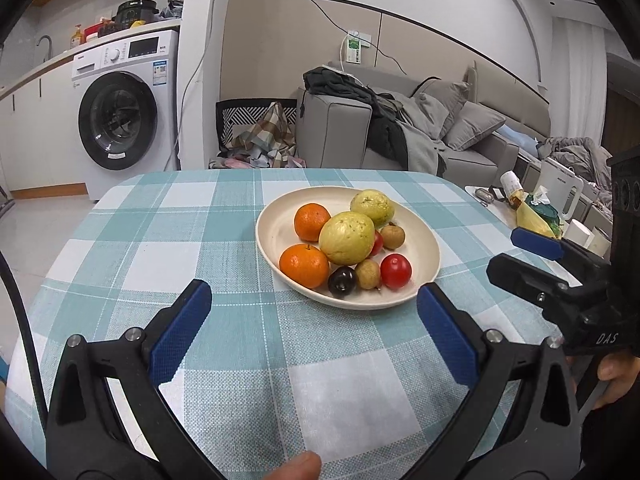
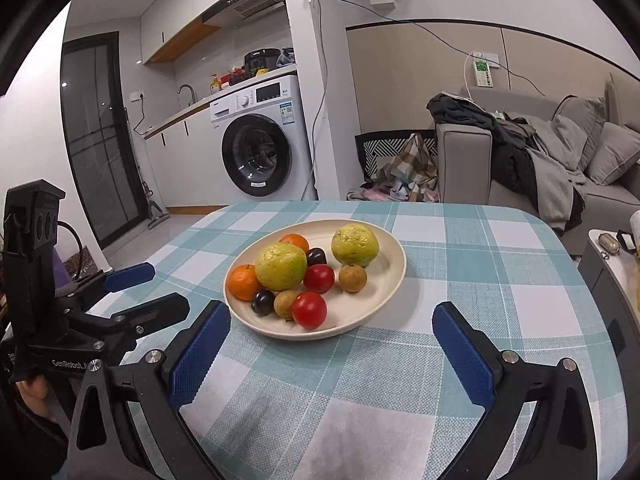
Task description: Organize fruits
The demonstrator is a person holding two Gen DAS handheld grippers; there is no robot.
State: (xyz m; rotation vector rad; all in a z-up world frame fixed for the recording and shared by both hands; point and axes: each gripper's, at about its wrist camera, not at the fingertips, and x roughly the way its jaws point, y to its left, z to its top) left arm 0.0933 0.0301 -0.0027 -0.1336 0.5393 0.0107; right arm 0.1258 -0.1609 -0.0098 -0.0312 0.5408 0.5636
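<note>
With my left gripper (image 1: 314, 300) and right gripper (image 2: 332, 320) both spread wide and empty, the plate (image 2: 390, 276) of fruit sits just ahead; I'd pinch the soft, round tomato (image 2: 309, 309) gently across its middle.

walls white | floor pale tile | washer (image 2: 258, 152) under counter | grey sofa (image 1: 460, 136) with cushions, clothes | dark glass door (image 2: 98, 140) left
</note>
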